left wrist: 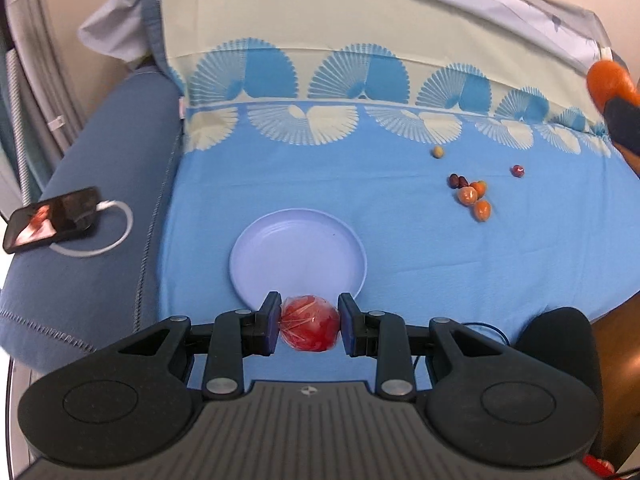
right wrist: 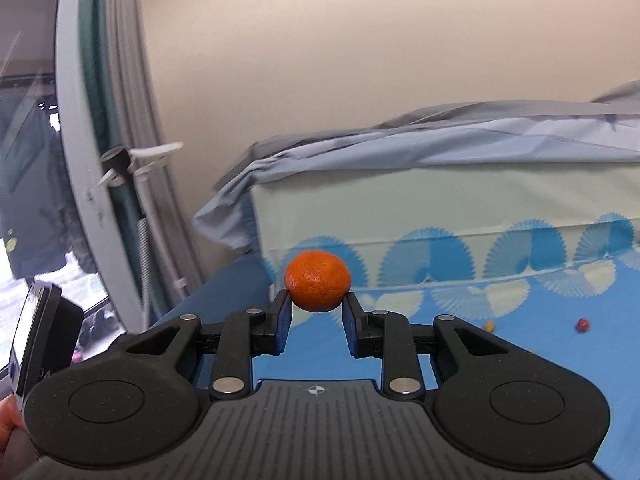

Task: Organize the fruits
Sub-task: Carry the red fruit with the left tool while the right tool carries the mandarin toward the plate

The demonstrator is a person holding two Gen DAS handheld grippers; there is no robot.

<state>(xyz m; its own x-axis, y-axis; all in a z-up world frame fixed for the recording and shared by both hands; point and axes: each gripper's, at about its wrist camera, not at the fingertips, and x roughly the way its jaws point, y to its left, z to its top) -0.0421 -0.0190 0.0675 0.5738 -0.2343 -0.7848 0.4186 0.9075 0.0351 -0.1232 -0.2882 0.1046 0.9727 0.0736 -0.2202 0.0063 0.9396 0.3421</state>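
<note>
My left gripper (left wrist: 308,325) is shut on a red fruit in clear wrap (left wrist: 309,327), held above the blue sheet just in front of the near rim of a pale lilac plate (left wrist: 248,276). My right gripper (right wrist: 317,300) is shut on an orange mandarin (right wrist: 318,286), raised high and pointing toward the wall; that mandarin (left wrist: 606,80) also shows at the right edge of the left wrist view. On the sheet to the right lie several small orange fruits (left wrist: 474,198), dark red ones (left wrist: 458,181), a red round one (left wrist: 517,171) and a yellowish one (left wrist: 437,152).
A phone (left wrist: 50,220) on a white charging cable (left wrist: 120,232) lies on the dark blue cushion at the left. A cream and blue patterned pillow (left wrist: 360,40) and a grey cover (right wrist: 440,136) rise behind the sheet. A window frame (right wrist: 72,160) stands at the left.
</note>
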